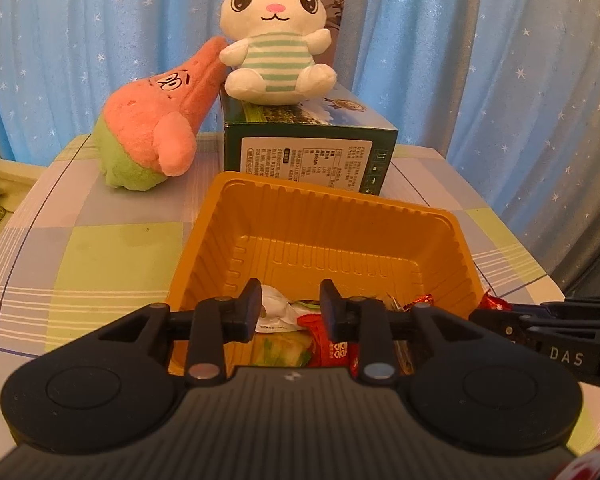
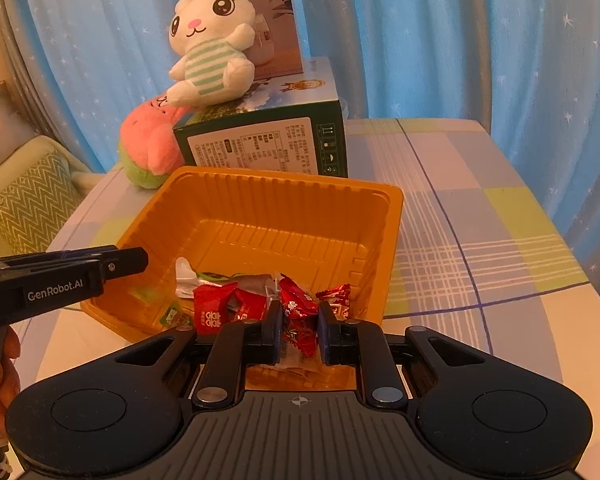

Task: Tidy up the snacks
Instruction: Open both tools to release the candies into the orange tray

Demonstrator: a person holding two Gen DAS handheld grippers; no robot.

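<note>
An orange plastic tray [image 1: 324,216] [image 2: 284,200] sits on the checked tablecloth and holds several wrapped snacks at its near end. My left gripper [image 1: 290,300] is open and empty above the tray's near edge, over a white packet [image 1: 276,304] and a red packet [image 1: 332,344]. My right gripper [image 2: 299,316] is shut on a shiny red candy [image 2: 298,312], held over the tray's near end. More red packets [image 2: 212,304] and a white packet [image 2: 186,278] lie inside. The left gripper [image 2: 136,262] also shows at the left of the right wrist view, and the right gripper [image 1: 484,314] at the right of the left wrist view.
A green box [image 1: 308,148] [image 2: 268,140] stands behind the tray with a white plush rabbit [image 1: 278,36] [image 2: 210,52] on top. A pink and green plush [image 1: 156,136] [image 2: 150,148] leans beside it. Blue starry curtains hang behind. A cushion [image 2: 28,208] lies off the table's left.
</note>
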